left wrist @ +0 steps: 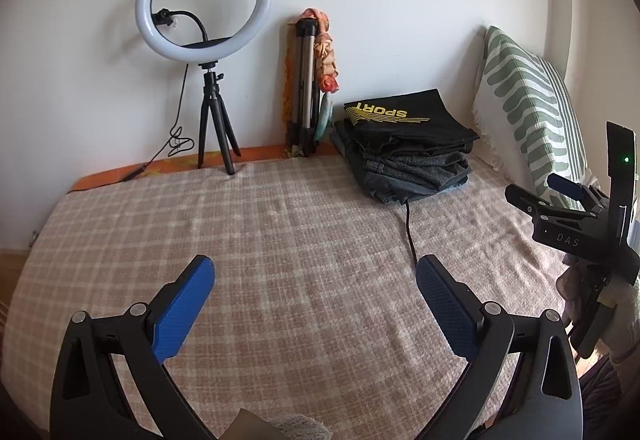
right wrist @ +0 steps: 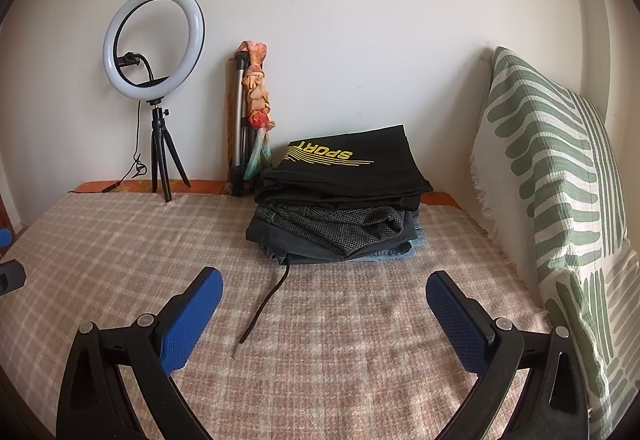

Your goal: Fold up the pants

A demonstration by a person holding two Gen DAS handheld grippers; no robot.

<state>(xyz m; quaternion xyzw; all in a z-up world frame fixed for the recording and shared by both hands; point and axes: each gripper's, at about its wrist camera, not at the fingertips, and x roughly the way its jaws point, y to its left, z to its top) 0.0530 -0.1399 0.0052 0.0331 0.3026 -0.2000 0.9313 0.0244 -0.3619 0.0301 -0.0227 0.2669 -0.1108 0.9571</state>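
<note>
Pants (right wrist: 340, 207) sit stacked against the wall beside the striped pillow (right wrist: 560, 175), both the left gripper (left wrist: 314, 304) and right gripper (right wrist: 324, 320) spread wide and empty, so a grab could snag the trailing drawstring (right wrist: 260, 308) and topple the pile.

A checked bed (right wrist: 120, 240) carries stacked folded pants (right wrist: 340, 215) and a ring-light tripod (right wrist: 164, 163).
</note>
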